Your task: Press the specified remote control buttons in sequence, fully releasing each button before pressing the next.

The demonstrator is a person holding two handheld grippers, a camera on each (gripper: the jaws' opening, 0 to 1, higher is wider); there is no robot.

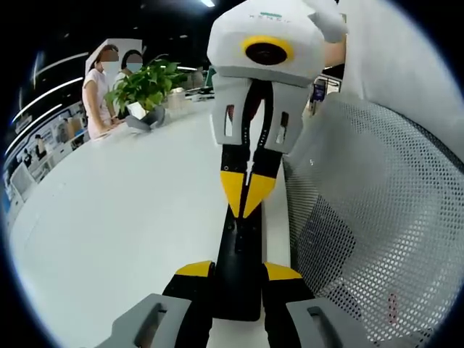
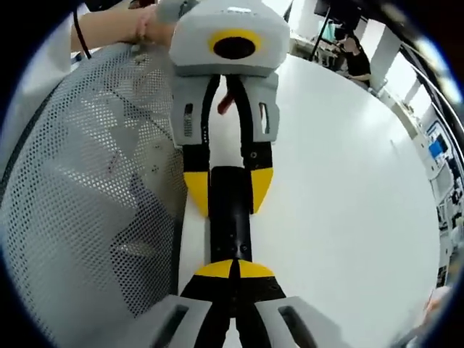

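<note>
A slim black remote control (image 1: 238, 246) lies lengthwise over the white table (image 1: 123, 217). My left gripper (image 1: 238, 272) is shut on its near end, one yellow-tipped jaw on each side. My right gripper (image 1: 247, 194) comes in from the far end with its yellow tips together, pointing down onto the remote's top face. In the right gripper view, my right gripper (image 2: 235, 270) is shut with its tips meeting on the remote (image 2: 230, 217), and my left gripper (image 2: 229, 190) clamps the remote's other end. Whether a button is pressed down I cannot tell.
A grey mesh chair back (image 1: 377, 217) (image 2: 87, 203) stands close along one side of the remote. A potted green plant (image 1: 148, 83) and two people (image 1: 98, 87) are at the table's far edge. A person's hand (image 2: 109, 29) holds my left gripper.
</note>
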